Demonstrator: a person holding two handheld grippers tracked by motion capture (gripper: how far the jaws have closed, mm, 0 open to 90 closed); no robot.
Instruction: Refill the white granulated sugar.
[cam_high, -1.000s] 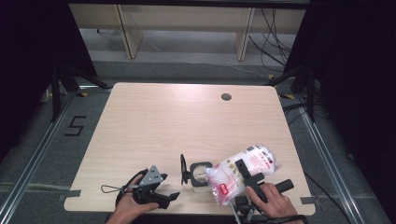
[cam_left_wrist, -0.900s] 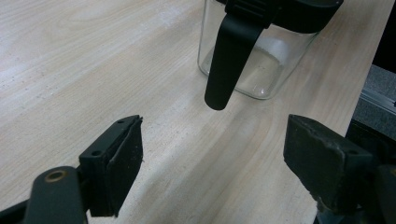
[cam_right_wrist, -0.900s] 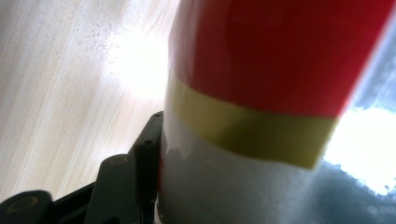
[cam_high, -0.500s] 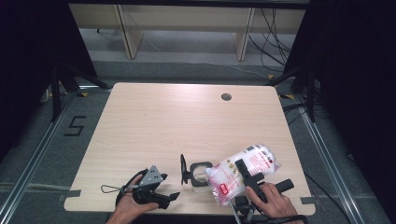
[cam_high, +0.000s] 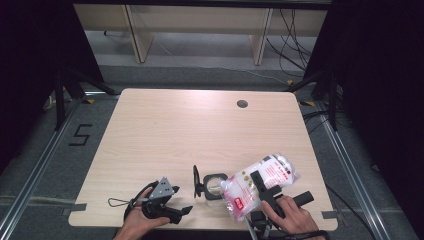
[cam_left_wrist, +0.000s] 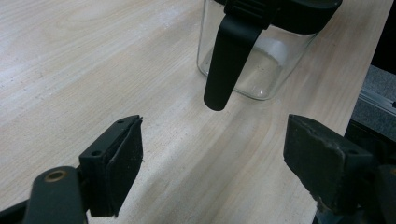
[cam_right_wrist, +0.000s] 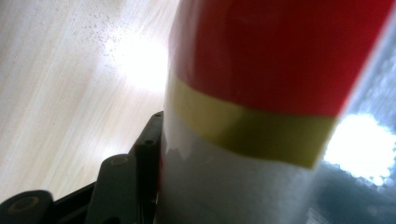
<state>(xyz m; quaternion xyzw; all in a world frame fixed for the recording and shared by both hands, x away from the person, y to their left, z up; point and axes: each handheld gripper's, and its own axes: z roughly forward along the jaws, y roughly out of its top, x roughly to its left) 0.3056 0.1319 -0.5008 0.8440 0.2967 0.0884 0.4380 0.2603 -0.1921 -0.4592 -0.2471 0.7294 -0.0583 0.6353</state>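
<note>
At the lower right of the high view we clamp our right gripper (cam_high: 263, 186) on a white plastic bag with a red label (cam_high: 260, 184), tilted over the clear glass jar with a black lid (cam_high: 214, 184). Lower left, our left gripper (cam_high: 176, 212) rests with jaws apart, empty, facing the jar across the pale wooden table (cam_high: 190, 130).

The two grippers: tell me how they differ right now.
The left gripper has its jaws spread with nothing between them; the right gripper is clamped on the plastic bag. The left gripper sits low at the table edge, pointing at the glass jar; the right gripper holds its bag tilted beside that jar. Both are hand-held, with black jaws.
</note>
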